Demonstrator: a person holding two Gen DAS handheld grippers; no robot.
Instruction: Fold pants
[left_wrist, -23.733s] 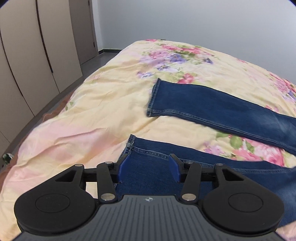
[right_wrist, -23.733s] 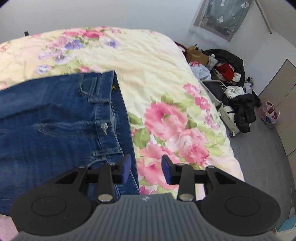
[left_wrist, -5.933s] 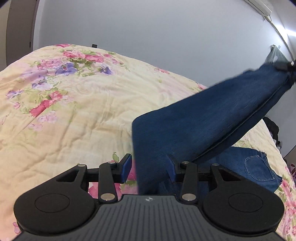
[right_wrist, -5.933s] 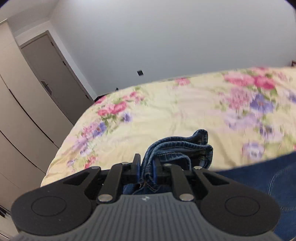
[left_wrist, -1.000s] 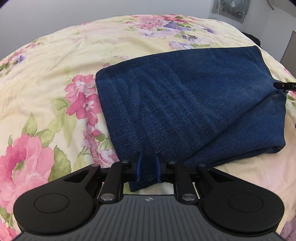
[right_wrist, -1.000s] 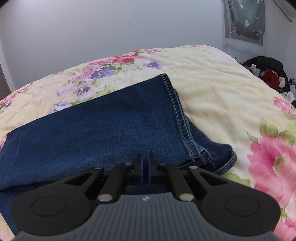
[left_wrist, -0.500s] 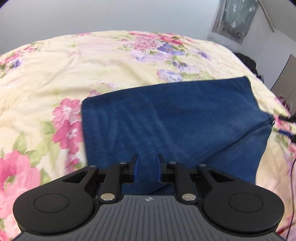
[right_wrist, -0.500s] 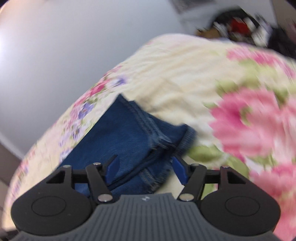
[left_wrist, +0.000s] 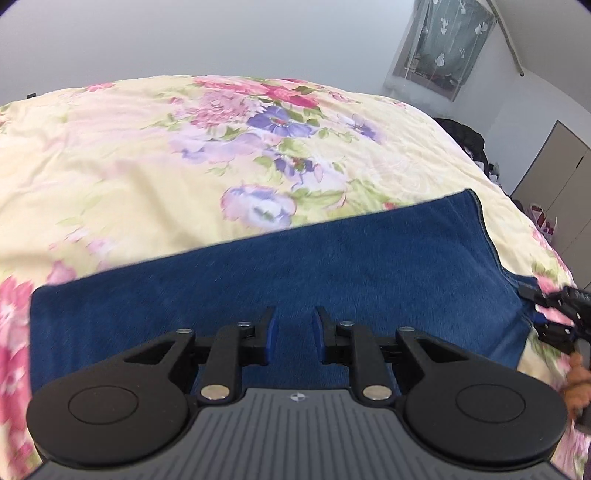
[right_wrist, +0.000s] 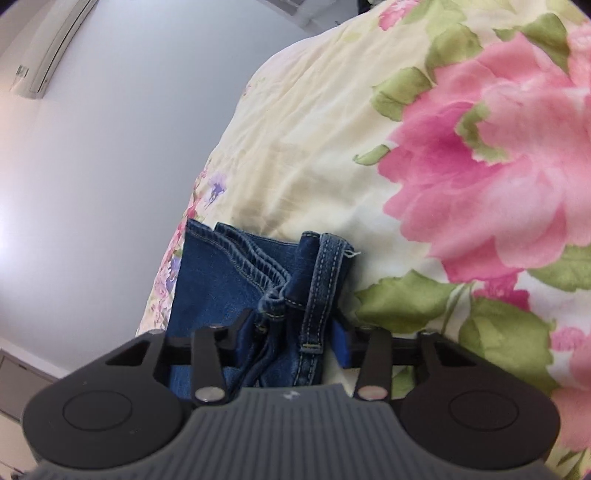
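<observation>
Where the left wrist looks out, the left hand-held gripper (left_wrist: 293, 332) hovers parted and empty above the folded pants (left_wrist: 295, 273) lying flat on the floral bed (left_wrist: 147, 147). In the right wrist view, the right hand-held gripper (right_wrist: 291, 336) is spread wide around the pants' bunched hems (right_wrist: 273, 284), not clamping them.

No readable text, label, brand, number or sign shows in either view.
</observation>
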